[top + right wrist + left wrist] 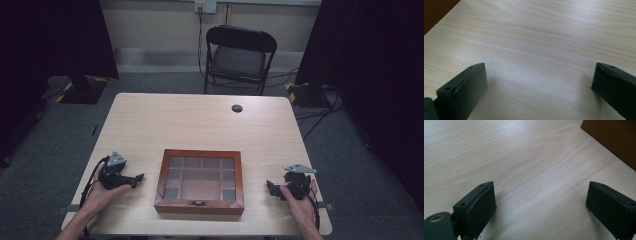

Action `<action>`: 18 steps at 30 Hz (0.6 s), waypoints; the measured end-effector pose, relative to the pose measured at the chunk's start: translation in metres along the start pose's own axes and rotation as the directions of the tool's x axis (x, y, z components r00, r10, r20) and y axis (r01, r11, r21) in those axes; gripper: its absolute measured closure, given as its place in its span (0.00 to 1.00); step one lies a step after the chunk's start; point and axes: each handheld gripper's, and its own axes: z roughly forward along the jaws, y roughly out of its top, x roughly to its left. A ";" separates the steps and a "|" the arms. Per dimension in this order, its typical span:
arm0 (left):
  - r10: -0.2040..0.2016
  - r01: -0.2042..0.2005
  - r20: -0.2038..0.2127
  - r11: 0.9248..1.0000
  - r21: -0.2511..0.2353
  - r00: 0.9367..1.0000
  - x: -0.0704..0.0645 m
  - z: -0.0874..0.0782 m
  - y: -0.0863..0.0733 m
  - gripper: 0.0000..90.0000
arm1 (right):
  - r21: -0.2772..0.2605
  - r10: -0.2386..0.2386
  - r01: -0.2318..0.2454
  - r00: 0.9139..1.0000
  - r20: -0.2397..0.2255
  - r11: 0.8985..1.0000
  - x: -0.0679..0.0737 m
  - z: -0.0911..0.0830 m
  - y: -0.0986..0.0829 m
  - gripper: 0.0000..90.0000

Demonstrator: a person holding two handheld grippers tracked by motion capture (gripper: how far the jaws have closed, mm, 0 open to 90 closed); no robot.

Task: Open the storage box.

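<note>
**Closed glass-topped box sits between two open grippers**

A wooden box (199,181) lies on the pale table (200,120), near the person's edge and about midway across. Its lid is shut: a reddish-brown frame holds a glass pane, and a small metal clasp (198,203) sits at the middle of the front wall. Through the glass a grid of compartments shows, smaller cells along the back row and down both sides, with a larger one in the middle. The cells look dark and the pane carries a glare, so whether anything lies in them cannot be told.

The left gripper (136,178) rests low over the table to the left of the box, near it but apart, its tips pointing toward the box's left wall. In the left gripper view its jaws stand wide with bare tabletop between them, and a brown corner of the box (614,140) shows at the upper right.

The right gripper (270,188) is held to the right of the box, also apart from it, tips pointing toward the right wall. In the right gripper view its jaws are spread wide over bare wood, and a sliver of the box (436,10) shows at the upper left.

A black folding chair (238,57) stands behind the table, and a small dark round cap (237,108) sits in the tabletop near the far edge.
</note>
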 end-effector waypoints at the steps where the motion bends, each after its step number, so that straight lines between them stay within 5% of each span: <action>1: 0.000 0.000 -0.001 1.000 0.000 1.000 0.000 0.000 0.000 0.09 | 0.000 0.001 -0.001 1.000 0.003 1.000 0.000 0.000 0.000 0.00; 18: 0.010 -0.010 0.008 1.000 0.015 1.000 -0.003 -0.003 0.002 0.18 | 0.001 0.005 -0.005 1.000 0.007 1.000 0.001 0.000 0.000 0.00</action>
